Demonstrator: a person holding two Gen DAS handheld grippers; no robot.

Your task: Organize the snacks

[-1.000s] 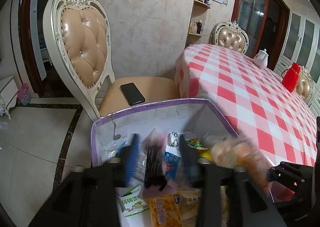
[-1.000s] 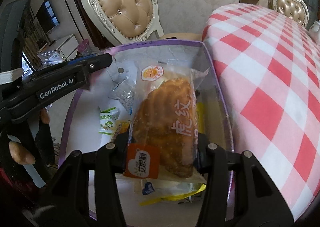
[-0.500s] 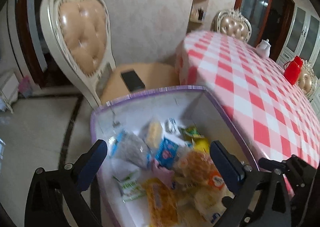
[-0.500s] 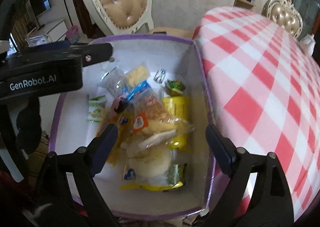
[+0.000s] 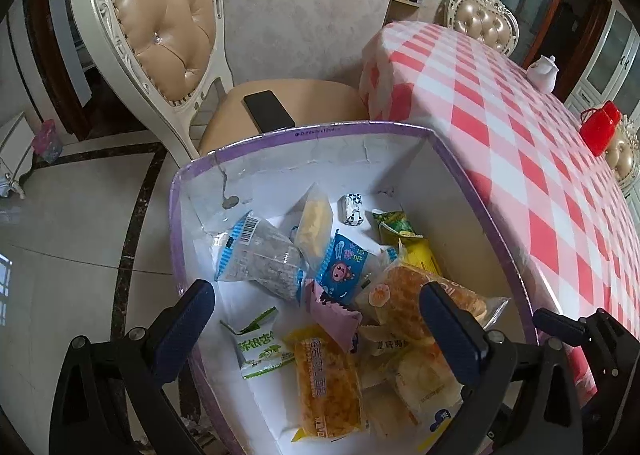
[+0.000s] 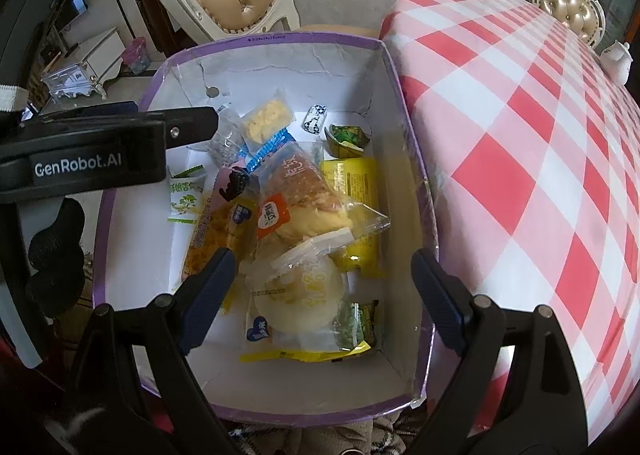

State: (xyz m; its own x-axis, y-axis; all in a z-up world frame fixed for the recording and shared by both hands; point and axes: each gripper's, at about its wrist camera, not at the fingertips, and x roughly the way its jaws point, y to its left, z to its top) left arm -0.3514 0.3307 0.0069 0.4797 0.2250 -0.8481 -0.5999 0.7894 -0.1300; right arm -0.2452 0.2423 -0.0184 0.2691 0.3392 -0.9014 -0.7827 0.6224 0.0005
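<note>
Both grippers, left gripper (image 5: 316, 305) and right gripper (image 6: 322, 271), hang wide open and empty; the bread bag (image 6: 316, 203) lies toward twelve o'clock in the box (image 6: 280, 41).

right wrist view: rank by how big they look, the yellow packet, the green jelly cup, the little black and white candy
1. yellow packet, partly covered
2. green jelly cup
3. black and white candy
The candy lies farthest from the camera, but the gaps look clear.

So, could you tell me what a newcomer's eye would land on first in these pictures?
Probably the purple-rimmed box, heaped with wrapped snacks, a bread bun packet on top. Beside it, to the right, spreads the red-and-white checked tablecloth. Behind the box stands a cream tufted chair with a black phone on its seat.
</note>
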